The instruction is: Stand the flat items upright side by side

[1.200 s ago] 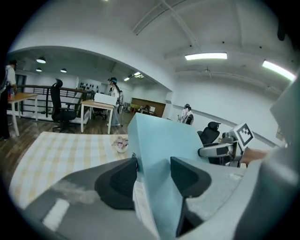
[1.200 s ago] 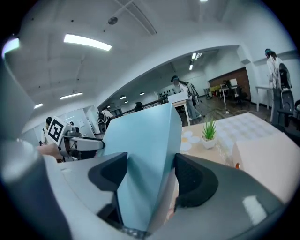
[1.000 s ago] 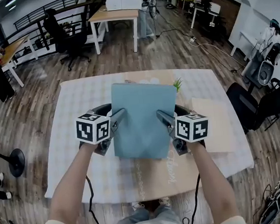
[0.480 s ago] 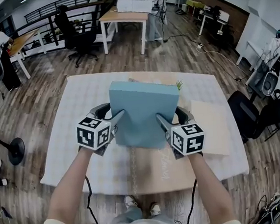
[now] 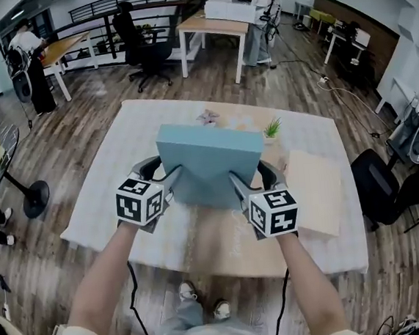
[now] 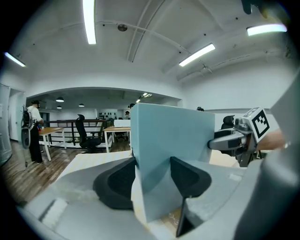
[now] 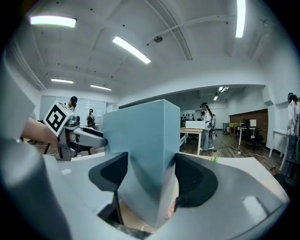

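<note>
Clamping the blue slab [image 5: 209, 163] by its two side edges, our left hand-held gripper [image 5: 168, 182] and right hand-held gripper [image 5: 242, 183] each have both pads pressed on it, and it is held tilted up over the middle of the table [image 5: 102, 203]. We judge the step goes best if both hands tip it at one pace, set its lower edge down flat beside the tan board [image 5: 318, 189], and ease off only once it balances. We cannot tell whether that lower edge touches the table, since the hand-held grippers cover it from above.
</note>
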`<move>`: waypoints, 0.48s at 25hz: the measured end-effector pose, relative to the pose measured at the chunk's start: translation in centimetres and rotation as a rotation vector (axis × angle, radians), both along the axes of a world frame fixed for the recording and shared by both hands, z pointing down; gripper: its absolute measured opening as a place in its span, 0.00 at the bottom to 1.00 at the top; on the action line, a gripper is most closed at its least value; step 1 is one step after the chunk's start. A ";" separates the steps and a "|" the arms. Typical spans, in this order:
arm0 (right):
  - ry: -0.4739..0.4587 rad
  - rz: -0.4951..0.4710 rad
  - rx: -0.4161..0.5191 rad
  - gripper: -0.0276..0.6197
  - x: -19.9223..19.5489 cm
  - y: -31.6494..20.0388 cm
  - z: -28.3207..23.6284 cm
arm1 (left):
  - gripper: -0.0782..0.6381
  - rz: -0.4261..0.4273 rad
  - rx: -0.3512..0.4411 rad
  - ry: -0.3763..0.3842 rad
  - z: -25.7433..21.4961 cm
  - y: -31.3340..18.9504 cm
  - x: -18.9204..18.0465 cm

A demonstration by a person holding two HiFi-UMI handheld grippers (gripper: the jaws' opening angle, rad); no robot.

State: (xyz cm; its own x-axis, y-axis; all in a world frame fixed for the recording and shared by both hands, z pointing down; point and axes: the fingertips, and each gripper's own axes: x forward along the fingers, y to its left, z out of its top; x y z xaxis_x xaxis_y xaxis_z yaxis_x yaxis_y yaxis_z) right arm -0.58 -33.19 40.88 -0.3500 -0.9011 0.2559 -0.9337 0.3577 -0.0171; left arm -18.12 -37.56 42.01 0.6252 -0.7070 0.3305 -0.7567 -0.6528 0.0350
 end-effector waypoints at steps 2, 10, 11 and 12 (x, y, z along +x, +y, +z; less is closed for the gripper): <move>0.019 -0.036 0.002 0.53 -0.1 0.6 0.1 | 0.44 -0.026 -0.001 -0.002 0.0 0.6 -0.2; 0.051 -0.146 -0.013 0.53 -0.1 1.2 0.1 | 0.44 -0.129 -0.025 0.036 0.0 1.1 -0.3; 0.051 -0.160 -0.015 0.53 -0.1 1.2 0.2 | 0.44 -0.137 -0.029 0.044 0.0 1.1 -0.3; 0.050 -0.175 -0.017 0.53 -0.1 1.3 0.1 | 0.44 -0.145 -0.032 0.054 0.0 1.0 -0.4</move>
